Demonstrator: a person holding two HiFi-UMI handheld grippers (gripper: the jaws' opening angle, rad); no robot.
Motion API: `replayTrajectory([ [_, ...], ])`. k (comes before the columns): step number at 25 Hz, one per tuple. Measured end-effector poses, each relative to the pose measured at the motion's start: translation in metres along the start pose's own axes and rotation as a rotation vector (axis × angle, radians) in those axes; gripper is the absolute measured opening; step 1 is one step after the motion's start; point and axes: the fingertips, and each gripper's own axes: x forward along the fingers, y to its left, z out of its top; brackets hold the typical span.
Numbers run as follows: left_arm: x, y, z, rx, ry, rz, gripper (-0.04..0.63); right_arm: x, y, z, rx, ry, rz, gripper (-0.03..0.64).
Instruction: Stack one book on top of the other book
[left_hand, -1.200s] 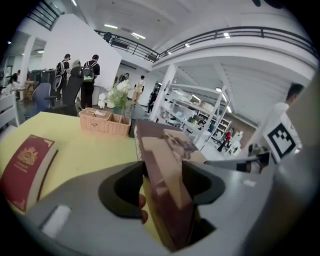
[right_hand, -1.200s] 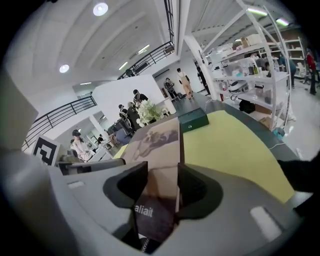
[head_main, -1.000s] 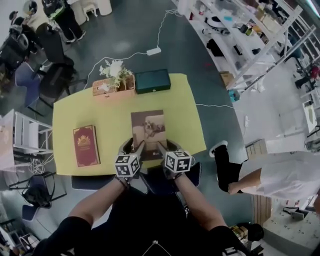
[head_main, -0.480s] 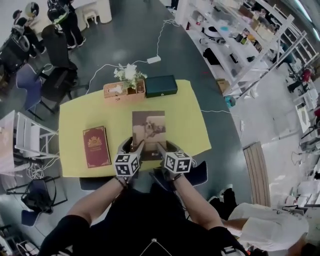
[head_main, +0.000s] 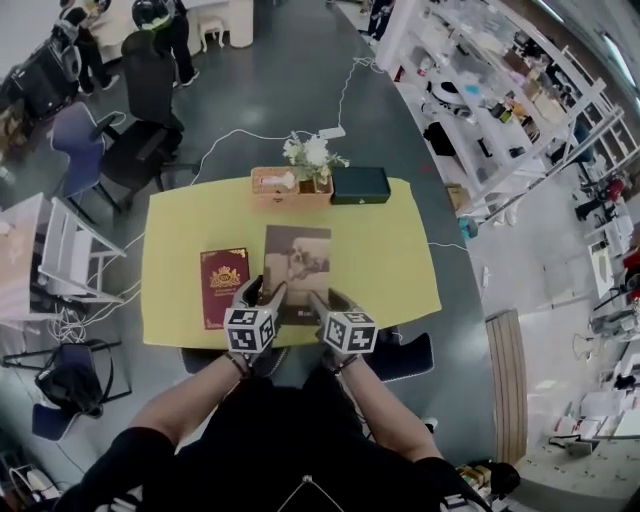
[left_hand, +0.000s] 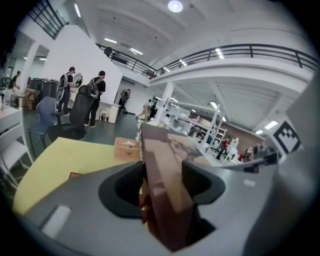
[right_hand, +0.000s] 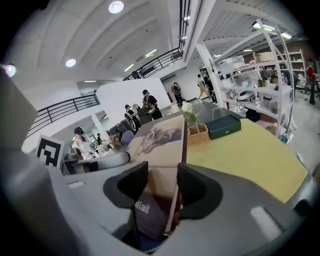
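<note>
Pinching one brown book (head_main: 298, 262), left claw (head_main: 262, 293) and right claw (head_main: 327, 300); flowers (head_main: 312, 152) in wicker box (head_main: 268, 188).

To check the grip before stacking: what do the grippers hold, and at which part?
The left gripper and the right gripper both clamp the brown book at its near edge, side by side.

Smaller book (head_main: 224, 287) left of larger book (head_main: 297, 262), basket (head_main: 290, 187) behind

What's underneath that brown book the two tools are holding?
Only the yellow table shows around the brown book, held by the left tool and right tool. The red book lies beside it, not beneath. The patch directly below is covered.
</note>
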Motion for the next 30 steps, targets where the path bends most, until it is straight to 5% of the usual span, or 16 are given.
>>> replayTrajectory([
  [15, -0.094, 0.155, 0.002, -0.057, -0.032, 0.064, 0.253, 0.092, 0.149, -0.036, -0.044, 0.05, 0.052, 0.187],
  [30, -0.076, 0.229, -0.054, -0.149, 0.036, 0.144, 0.252, 0.171, 0.15, -0.088, -0.041, 0.166, 0.102, 0.187],
])
